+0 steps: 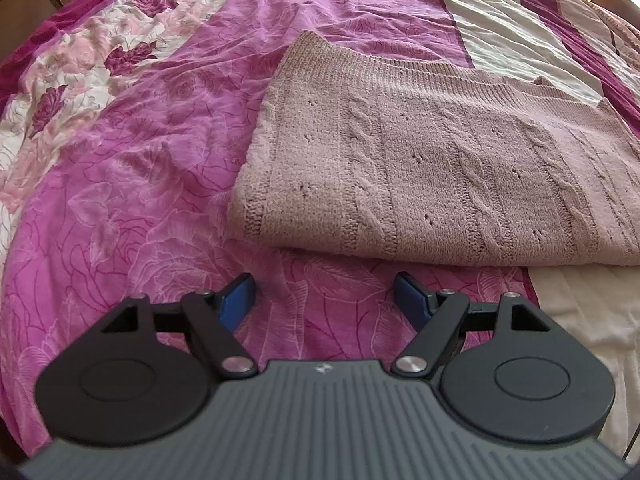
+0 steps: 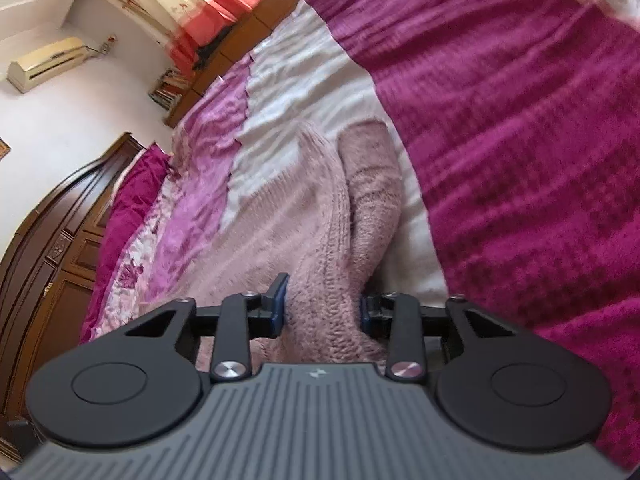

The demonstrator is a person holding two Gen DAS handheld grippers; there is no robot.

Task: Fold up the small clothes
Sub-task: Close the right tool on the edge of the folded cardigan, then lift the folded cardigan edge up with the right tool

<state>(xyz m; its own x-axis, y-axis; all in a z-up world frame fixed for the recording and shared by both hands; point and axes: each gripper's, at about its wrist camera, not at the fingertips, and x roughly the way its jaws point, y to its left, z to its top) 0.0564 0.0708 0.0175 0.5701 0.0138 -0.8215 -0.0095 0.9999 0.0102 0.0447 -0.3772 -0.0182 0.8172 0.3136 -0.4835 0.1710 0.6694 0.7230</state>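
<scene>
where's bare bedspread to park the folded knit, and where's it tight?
Free: the wide pink bedspread left of the pink knit sweater, out to the floral band; also the strip between its near fold and the open left gripper. Tight: the right side, where the right gripper clamps bunched knit against the magenta stripe.

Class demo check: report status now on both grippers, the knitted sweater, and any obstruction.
Left gripper open, empty, short of the sweater. Right gripper fingers clamped on bunched sweater knit. Nothing in the way on the bedspread.
</scene>
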